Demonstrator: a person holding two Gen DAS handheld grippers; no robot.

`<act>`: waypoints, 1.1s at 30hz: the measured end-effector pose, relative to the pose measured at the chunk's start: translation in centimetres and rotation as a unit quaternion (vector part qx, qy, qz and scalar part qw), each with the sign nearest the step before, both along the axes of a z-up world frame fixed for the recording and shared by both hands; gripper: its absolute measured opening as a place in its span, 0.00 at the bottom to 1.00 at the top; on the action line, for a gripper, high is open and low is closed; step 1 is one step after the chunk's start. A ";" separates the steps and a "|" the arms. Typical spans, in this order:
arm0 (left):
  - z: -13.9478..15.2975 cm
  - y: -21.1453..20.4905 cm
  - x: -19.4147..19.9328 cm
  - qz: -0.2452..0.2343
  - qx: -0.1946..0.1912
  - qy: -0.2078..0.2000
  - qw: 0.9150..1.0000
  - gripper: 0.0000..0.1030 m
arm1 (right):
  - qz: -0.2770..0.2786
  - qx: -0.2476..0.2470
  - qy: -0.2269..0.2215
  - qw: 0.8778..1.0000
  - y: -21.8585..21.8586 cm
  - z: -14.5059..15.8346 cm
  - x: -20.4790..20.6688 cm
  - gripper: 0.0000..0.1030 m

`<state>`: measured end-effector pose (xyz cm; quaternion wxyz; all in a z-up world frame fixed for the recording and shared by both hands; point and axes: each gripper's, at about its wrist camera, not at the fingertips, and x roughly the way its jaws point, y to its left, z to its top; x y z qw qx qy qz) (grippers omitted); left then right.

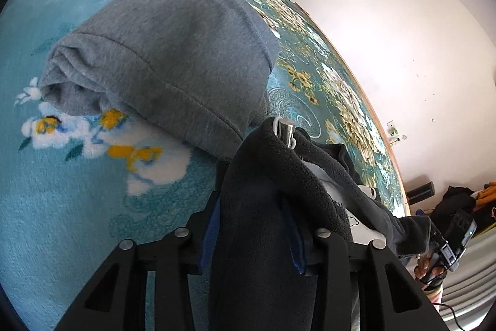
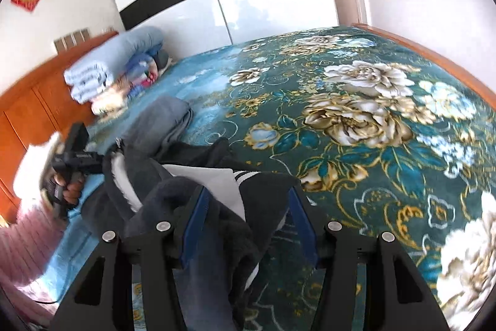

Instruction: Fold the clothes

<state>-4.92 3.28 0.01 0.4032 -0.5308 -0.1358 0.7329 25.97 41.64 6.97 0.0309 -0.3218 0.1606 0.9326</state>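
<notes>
Mid-lift on the second garment, by the look of it. Left claw (image 1: 254,225) pinching a thick bunch of black fleece (image 1: 263,238) between its blue pads. Right claw (image 2: 245,225) likewise clamped on the other end of the same fleece (image 2: 217,238), with a white lining and striped trim showing. Fleece strung between the two claws, hanging just over the bed (image 2: 356,120), still crumpled and not spread. Zip pull (image 1: 286,132) poking up near the left grip. Grey garment (image 1: 164,51) lying already folded on the blanket beyond, well apart from the right claw, close ahead of the left.

Next, probably: draw the claws apart to pull the fleece taut, shake out the bunching, then lay it flat on the open flowered part of the bed before any fold. Needs an even pull on both sides; thick fleece could slip from a loose pinch.
</notes>
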 end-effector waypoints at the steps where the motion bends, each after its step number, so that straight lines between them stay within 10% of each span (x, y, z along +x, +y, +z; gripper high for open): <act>1: -0.1 0.1 -0.1 0.001 0.001 -0.002 1.000 0.40 | 0.006 -0.005 -0.006 1.000 -0.1 -0.3 0.0 0.54; 11: -0.7 0.1 -0.2 0.013 0.007 -0.025 1.000 0.40 | 0.072 -0.026 -0.047 0.996 -1.9 -2.7 -6.0 0.54; 14: -0.5 -0.2 0.1 0.022 0.014 -0.019 0.999 0.33 | 0.068 -0.046 -0.063 0.995 -2.5 -3.0 -6.6 0.23; 17: -0.7 -0.6 0.4 0.039 0.031 -0.028 0.998 0.18 | 0.044 -0.092 -0.072 0.992 -2.0 -3.5 -6.3 0.14; 25: 2.9 -3.0 0.1 0.102 0.108 0.019 0.989 0.12 | -0.007 -0.268 0.086 0.959 4.5 -1.3 -3.0 0.09; 33: -3.4 -2.2 -1.8 0.124 0.035 -0.064 0.990 0.11 | -0.113 -0.328 -0.032 0.937 7.5 -11.3 -5.0 0.08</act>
